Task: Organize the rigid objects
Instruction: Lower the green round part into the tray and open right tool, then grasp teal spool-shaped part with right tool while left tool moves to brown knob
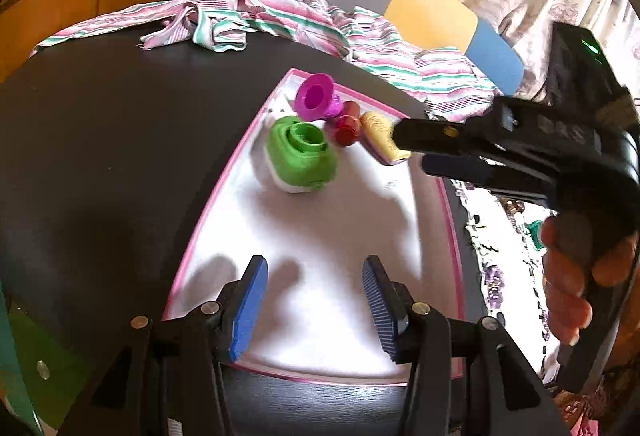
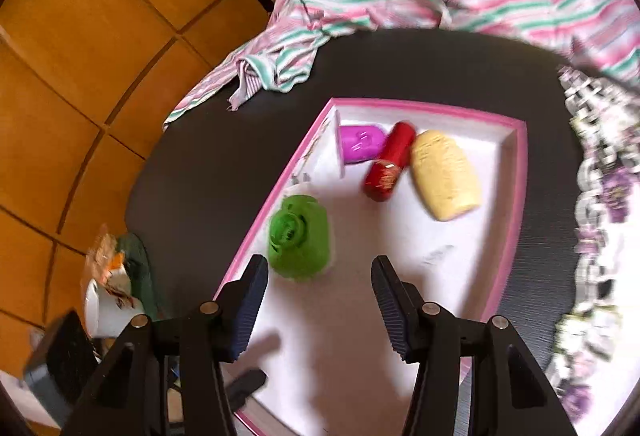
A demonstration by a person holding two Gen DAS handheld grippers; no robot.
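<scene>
A white tray with a pink rim [image 1: 224, 192] lies on a dark table [image 1: 100, 140]. Four toys sit in it, up at the far end.

In the left wrist view the green toy [image 1: 302, 156] is near the tray's left rim, at about 12 o'clock from the left gripper [image 1: 314, 304]. The purple cup [image 1: 316, 102] lies on its side at about 12 o'clock from the green toy, in the far corner. The red bottle [image 1: 347, 126] lies beside the cup, at its 4 o'clock. The yellow bottle [image 1: 380, 138] lies at 3 o'clock from the red one, just beside it. There are marks on the red and yellow bottles, but they are too small to read.

The left gripper is open wide over the white floor of the tray. It holds nothing.

The right gripper [image 2: 320, 306] is open too, and nothing is between its blue pads [image 2: 250, 306]. In its own blurry view the green toy sits just past the left pad, at 11 o'clock. In the left view a hand [image 1: 576, 276] holds this tool, and its tip is right by the yellow bottle.

A striped cloth [image 1: 280, 20] is bunched at the far edge of the table.
</scene>
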